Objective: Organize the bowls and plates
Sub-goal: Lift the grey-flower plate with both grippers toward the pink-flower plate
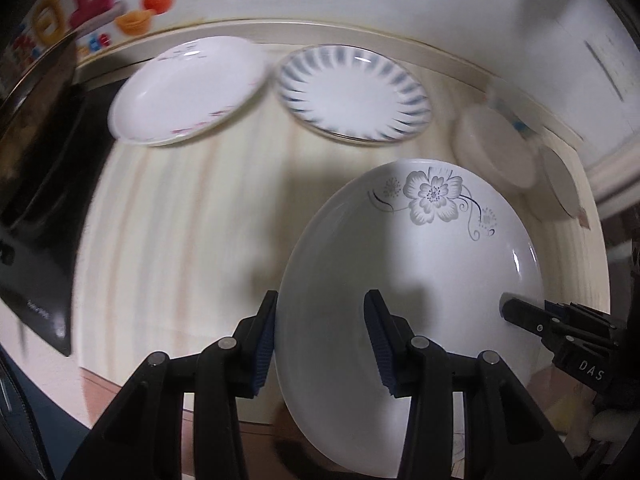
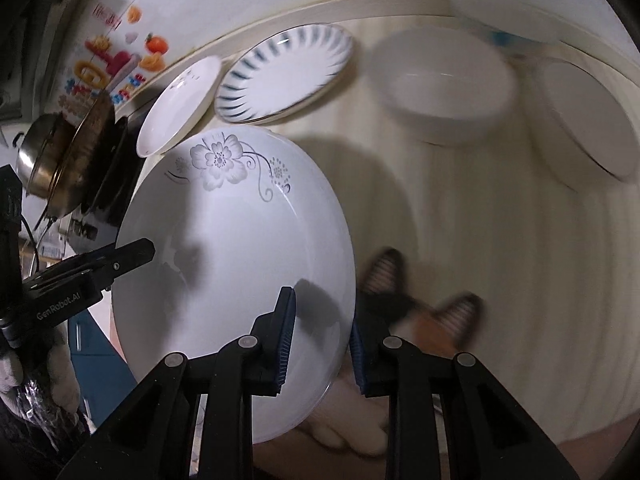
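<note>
Both grippers' jaws clamp flowered plate [image 1: 408, 288] above worktop [image 1: 180, 220]; striped plate [image 1: 354, 94], bowls etc. still unstacked.

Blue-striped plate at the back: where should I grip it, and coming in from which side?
Take the blue-striped plate by its raised rim on the near edge, one finger inside and one under. It lies flat and shallow; the pink-flowered plate crowds its left edge, and the wall ledge runs close behind.

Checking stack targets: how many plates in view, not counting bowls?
3. The flower plate is gripped on opposite rims by both grippers; the blue-striped plate and the pink-sprig plate lie side by side by the back wall. More could be out of frame.
</note>
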Demonstrator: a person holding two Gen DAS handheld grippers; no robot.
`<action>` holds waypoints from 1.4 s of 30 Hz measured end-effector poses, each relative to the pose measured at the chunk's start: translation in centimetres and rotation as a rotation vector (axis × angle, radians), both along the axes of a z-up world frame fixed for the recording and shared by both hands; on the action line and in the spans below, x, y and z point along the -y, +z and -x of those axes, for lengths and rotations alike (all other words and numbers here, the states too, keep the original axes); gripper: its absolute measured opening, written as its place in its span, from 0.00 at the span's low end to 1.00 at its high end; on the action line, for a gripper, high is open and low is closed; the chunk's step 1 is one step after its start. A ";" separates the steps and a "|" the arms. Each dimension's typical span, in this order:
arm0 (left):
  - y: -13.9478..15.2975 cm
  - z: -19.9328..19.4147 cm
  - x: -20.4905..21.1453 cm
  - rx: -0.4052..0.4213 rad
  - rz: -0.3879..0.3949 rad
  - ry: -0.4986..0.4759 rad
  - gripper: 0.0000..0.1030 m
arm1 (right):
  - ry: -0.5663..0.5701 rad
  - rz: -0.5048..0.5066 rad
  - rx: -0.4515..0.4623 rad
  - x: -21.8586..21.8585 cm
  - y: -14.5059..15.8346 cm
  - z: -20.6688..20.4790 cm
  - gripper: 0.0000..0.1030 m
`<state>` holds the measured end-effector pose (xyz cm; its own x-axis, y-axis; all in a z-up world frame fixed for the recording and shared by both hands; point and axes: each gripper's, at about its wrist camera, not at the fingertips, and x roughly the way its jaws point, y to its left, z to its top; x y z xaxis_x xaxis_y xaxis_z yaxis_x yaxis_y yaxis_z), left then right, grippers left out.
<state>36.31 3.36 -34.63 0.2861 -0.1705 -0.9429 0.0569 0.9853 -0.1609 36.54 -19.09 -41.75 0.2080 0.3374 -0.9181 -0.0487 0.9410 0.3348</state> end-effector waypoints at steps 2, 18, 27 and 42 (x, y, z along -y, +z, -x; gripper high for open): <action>-0.5 -0.4 2.0 -0.005 0.006 -0.027 0.39 | -0.029 0.007 0.002 1.9 0.3 1.2 0.27; -3.9 -1.0 12.0 -0.068 0.016 -0.185 0.39 | -0.210 0.051 -0.049 12.7 -1.8 4.4 0.27; -4.8 -1.7 13.4 -0.073 -0.003 -0.213 0.39 | -0.237 0.050 -0.071 13.9 -2.8 3.9 0.27; 2.4 -4.4 0.7 0.034 0.071 0.074 0.41 | -0.133 -0.061 0.074 10.5 9.0 -0.5 0.45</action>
